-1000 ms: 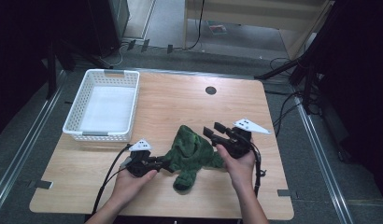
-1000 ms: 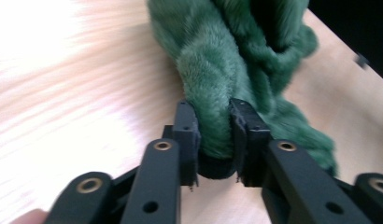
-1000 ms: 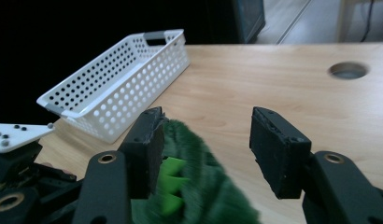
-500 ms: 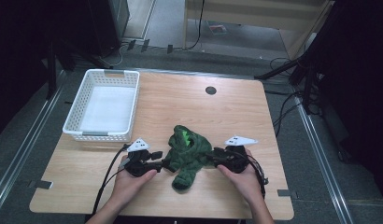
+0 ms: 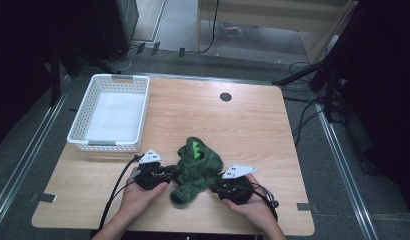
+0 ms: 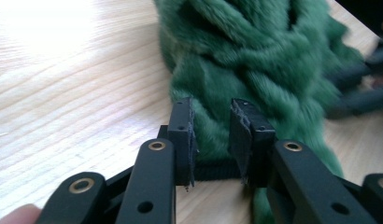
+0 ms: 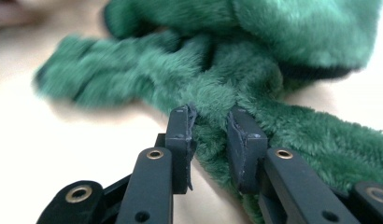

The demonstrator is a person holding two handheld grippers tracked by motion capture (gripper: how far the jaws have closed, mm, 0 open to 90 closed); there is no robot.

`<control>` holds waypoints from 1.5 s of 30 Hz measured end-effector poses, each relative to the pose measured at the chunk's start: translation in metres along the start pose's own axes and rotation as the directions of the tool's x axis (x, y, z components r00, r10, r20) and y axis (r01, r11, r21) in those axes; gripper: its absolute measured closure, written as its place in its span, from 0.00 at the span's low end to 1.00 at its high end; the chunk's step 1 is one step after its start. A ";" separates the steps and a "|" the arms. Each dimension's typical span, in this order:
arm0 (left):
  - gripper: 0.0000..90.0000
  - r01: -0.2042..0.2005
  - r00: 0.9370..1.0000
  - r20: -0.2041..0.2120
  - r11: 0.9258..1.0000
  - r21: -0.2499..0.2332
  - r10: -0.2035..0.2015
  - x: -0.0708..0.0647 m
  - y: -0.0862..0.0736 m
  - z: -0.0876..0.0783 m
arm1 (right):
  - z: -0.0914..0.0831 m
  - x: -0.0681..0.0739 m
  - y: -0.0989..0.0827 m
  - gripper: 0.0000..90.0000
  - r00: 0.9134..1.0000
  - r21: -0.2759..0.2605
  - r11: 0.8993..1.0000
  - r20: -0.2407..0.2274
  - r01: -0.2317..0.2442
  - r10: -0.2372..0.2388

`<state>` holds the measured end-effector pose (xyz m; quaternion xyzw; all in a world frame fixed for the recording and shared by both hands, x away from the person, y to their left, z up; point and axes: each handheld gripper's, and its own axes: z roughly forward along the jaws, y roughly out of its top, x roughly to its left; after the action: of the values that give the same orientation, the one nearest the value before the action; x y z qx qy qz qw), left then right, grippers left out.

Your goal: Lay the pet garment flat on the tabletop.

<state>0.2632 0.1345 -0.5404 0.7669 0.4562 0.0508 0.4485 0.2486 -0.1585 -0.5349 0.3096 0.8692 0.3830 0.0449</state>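
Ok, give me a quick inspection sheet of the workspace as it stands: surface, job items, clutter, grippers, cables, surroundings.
Surface: wooden table, with a round dark hole near the far edge.
Job's things: green plush garment lies crumpled near the front edge, between the hands.
Clutter: white basket at the far left, nothing seen inside.
Grippers: left gripper and right gripper have just been closing, each pinching a fold of the plush, from opposite sides.
Cables: black cable trails from the left gripper over the front edge; floor cables to the right.
Surroundings: grey floor, dark stands, wooden furniture behind.
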 end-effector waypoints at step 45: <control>1.00 0.004 1.000 -0.019 0.999 0.034 -0.004 0.005 -0.003 0.008 | 0.038 -0.089 0.115 0.72 0.937 -0.354 0.906 0.172 -0.230 0.305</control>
<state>0.2681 0.1339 -0.5497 0.7729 0.4630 0.0496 0.4311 0.3899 -0.1262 -0.4964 0.4556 0.7314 0.4879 0.1399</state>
